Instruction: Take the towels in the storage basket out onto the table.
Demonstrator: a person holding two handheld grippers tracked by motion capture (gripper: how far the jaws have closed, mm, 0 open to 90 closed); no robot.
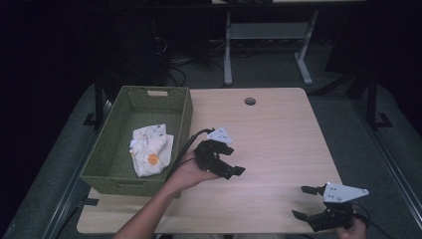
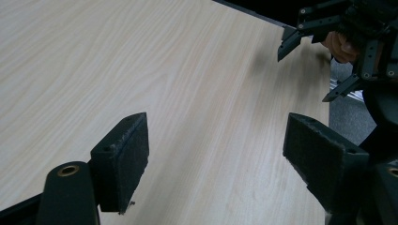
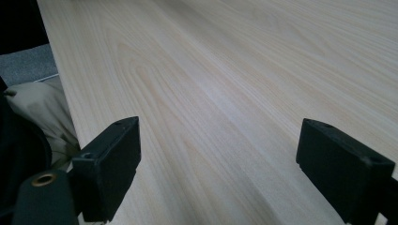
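A green woven basket [image 1: 185, 115] stands on the left part of the light wooden table [image 1: 283, 129]. Inside it lies a crumpled white cloth [image 1: 151, 149] with small printed figures. Just right of the basket, a hand holds my left gripper [image 1: 233, 160] above the table, pointing right, open with nothing between its pads [image 2: 123, 159]. My right gripper [image 1: 300, 201] sits near the table's front right corner, open and empty, its pads [image 3: 115, 161] wide apart over bare wood. In the left gripper view the right gripper [image 2: 307, 65] appears far off at the table's edge.
A round cable hole [image 1: 250, 101] sits near the table's far edge. Beyond the table stand the white legs of another desk [image 1: 227, 55] on grey floor, with loose cables [image 1: 174, 69] behind the basket. A beige trouser leg [image 3: 44, 110] lies past the table's near edge.
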